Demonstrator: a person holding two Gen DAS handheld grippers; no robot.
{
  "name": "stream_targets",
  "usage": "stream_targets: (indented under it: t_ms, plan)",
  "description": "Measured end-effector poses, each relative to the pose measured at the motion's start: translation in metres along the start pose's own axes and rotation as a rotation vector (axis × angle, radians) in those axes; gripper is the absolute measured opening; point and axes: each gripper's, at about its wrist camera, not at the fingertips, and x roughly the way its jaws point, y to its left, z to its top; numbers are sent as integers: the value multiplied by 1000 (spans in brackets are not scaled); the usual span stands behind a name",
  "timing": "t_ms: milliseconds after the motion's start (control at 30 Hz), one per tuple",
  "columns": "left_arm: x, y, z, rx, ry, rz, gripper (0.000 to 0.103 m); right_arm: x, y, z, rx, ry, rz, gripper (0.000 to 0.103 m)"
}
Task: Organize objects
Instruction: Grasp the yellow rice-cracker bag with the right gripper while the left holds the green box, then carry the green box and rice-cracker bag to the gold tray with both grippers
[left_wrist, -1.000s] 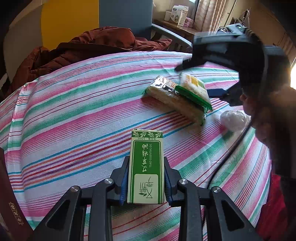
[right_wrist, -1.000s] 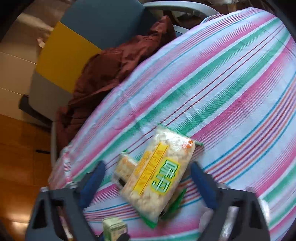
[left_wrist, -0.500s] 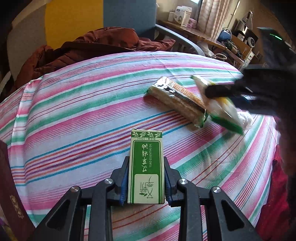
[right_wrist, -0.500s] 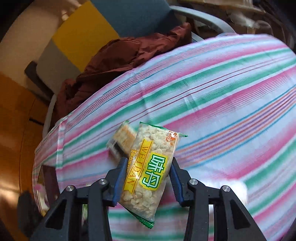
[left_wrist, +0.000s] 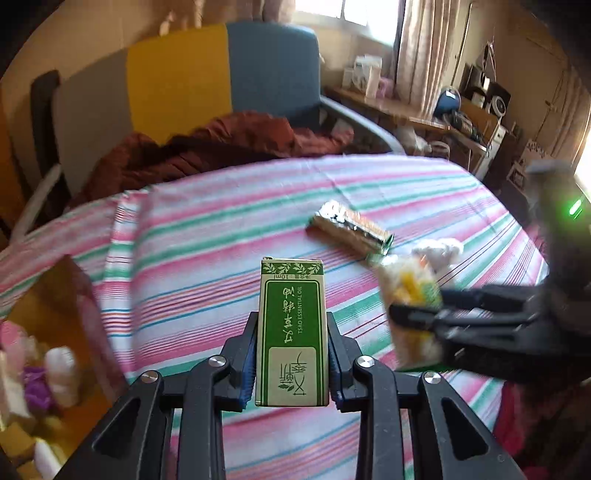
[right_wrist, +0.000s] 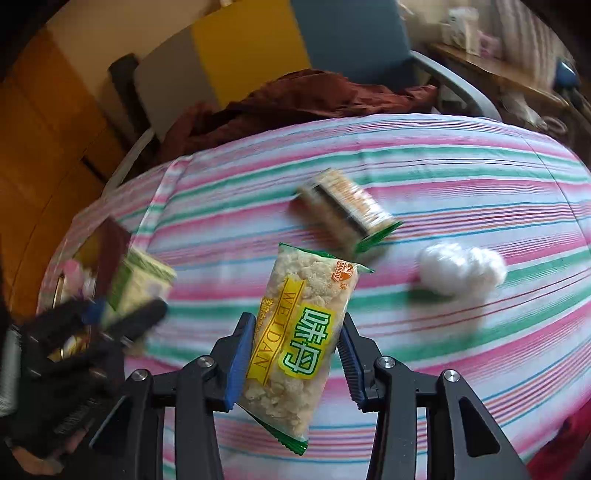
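My left gripper (left_wrist: 291, 358) is shut on a green and white essential-oil box (left_wrist: 291, 328) and holds it above the striped tablecloth (left_wrist: 207, 236). My right gripper (right_wrist: 293, 360) is shut on a yellow-labelled rice-cracker packet (right_wrist: 303, 332), lifted off the cloth. That packet (left_wrist: 410, 295) and the right gripper (left_wrist: 424, 310) show blurred at the right of the left wrist view. The box (right_wrist: 142, 284) and left gripper (right_wrist: 122, 317) show blurred at the left of the right wrist view. A second snack packet (left_wrist: 351, 229) (right_wrist: 347, 212) lies on the cloth beyond both.
A white cotton wad (right_wrist: 461, 267) lies on the cloth to the right. An open brown box with small items (left_wrist: 48, 354) stands at the table's left edge. A chair with a dark red jacket (left_wrist: 221, 144) is behind the table.
My right gripper has lifted the rice-cracker packet off the other snack packet and carried it toward the near left. My left gripper has risen with the box and tilted toward the left.
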Motion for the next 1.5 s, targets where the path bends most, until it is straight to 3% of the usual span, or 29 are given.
stream_targets:
  t_ms: [333,733,967,1233,1367,1500]
  plan:
    - [-80,37,-23,-60,-121,68,31,-13,57,-27,-73,-18,72,45]
    - [-119,82,-62,-153,-166,112,31,-28,131,-29,-149,-44,204,45]
    - [-148,136,-94,-283,-200,152,31,-29,182,-30,-234,-41,260,45]
    - [-196,212,-144,-467,-252,291,31,-24,242,-31,-349,-23,330,45]
    - [-206,236,-165,-540,-254,338,31,-20,267,-29,-394,-18,345,45]
    - [-204,243,-173,-565,-245,335,31,-12,289,-26,-437,-6,335,45]
